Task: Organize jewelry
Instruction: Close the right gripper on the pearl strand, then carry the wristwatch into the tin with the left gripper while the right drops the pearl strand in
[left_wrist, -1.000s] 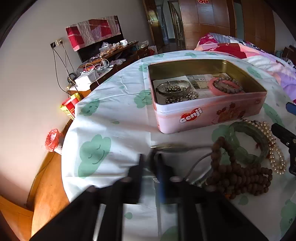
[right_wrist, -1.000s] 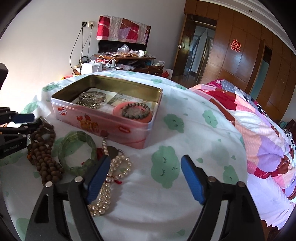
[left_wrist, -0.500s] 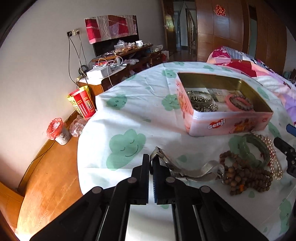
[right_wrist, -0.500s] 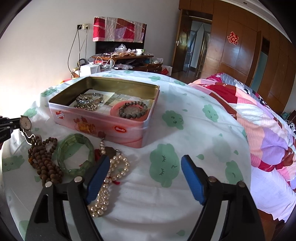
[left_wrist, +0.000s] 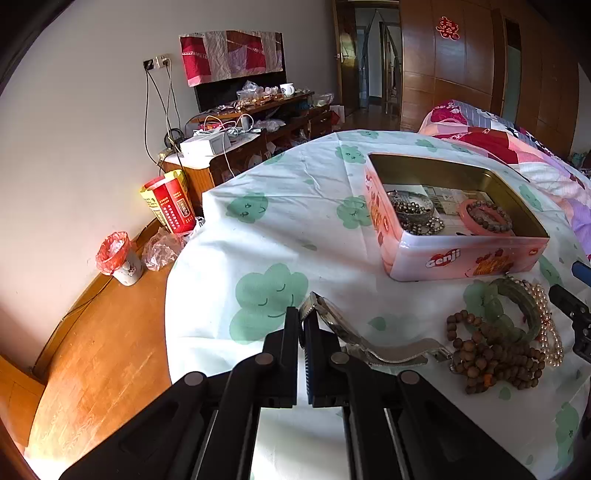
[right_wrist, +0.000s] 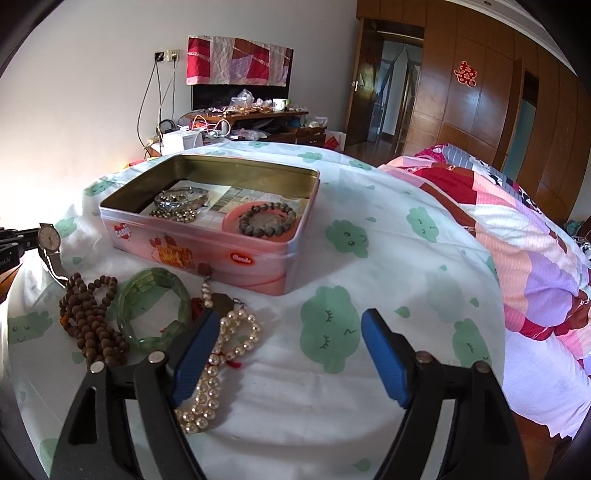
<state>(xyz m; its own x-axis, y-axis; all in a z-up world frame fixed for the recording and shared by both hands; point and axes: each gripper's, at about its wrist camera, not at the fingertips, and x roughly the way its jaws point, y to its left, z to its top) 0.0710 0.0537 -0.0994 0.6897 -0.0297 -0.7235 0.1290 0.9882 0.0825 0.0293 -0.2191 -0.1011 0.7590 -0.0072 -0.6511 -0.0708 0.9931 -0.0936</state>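
My left gripper (left_wrist: 303, 317) is shut on a silver wristwatch (left_wrist: 369, 345). It pinches the case end, and the metal band trails right toward a string of brown wooden beads (left_wrist: 491, 350). In the right wrist view the watch (right_wrist: 49, 237) hangs at the far left, lifted off the cloth. A green bangle (right_wrist: 155, 306) and a pearl necklace (right_wrist: 221, 354) lie beside the beads (right_wrist: 92, 325). Behind them stands an open pink tin (right_wrist: 207, 254) holding several bracelets. My right gripper (right_wrist: 288, 321) is open, its jaws closing slightly over bare cloth, and the pearls lie by its left finger.
The round table has a white cloth with green clouds (left_wrist: 269, 295), and its edge drops to a wooden floor (left_wrist: 92, 369) on the left. A bed with a pink quilt (right_wrist: 535, 266) lies to the right. A cluttered sideboard (left_wrist: 236, 129) stands against the far wall.
My left gripper has shut on the watch and drawn it left and up, away from the bead pile. The right gripper has stayed in place.
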